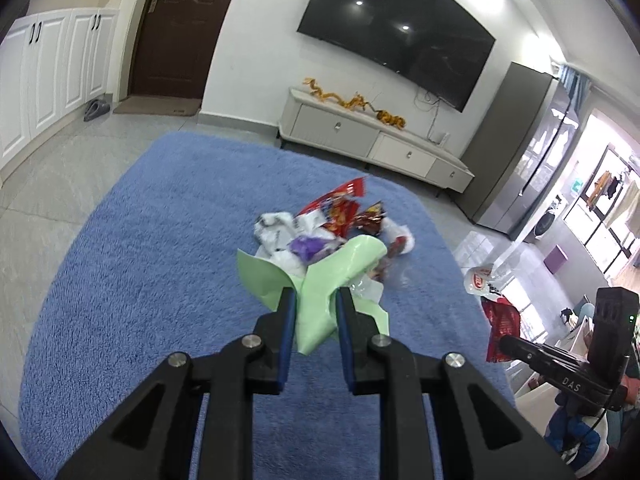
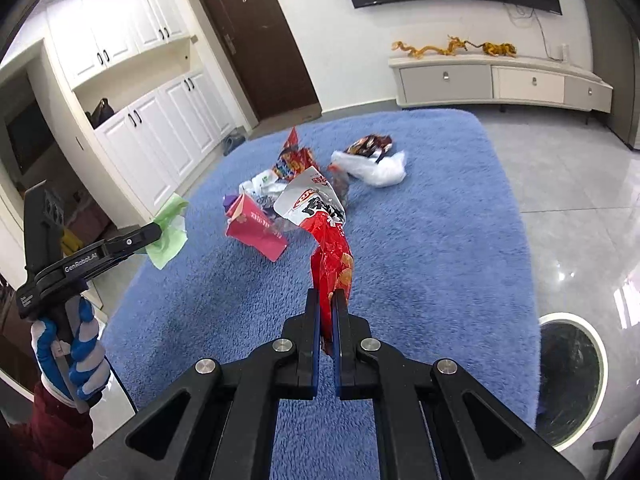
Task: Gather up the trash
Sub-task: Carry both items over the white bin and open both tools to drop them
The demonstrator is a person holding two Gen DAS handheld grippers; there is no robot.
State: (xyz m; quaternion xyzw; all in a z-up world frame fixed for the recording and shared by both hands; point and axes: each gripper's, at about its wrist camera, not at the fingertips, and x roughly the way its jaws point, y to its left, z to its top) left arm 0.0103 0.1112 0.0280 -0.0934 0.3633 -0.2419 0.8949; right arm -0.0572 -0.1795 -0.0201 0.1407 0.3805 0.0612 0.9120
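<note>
A blue rug [image 2: 420, 240] spreads below both grippers. Ahead of them lies a heap of wrappers [image 2: 320, 176]. The right gripper [image 2: 329, 300] is clamped on a red snack bag [image 2: 332, 256]; the left gripper [image 1: 316, 300] pinches a green paper [image 1: 320, 280].

Both cameras ride close behind their fingers, tilted down over the blue rug [image 1: 140, 240]. The left view faces the TV wall; the right faces the dark door [image 2: 256, 40]. Both share the litter pile [image 2: 304, 184].
</note>
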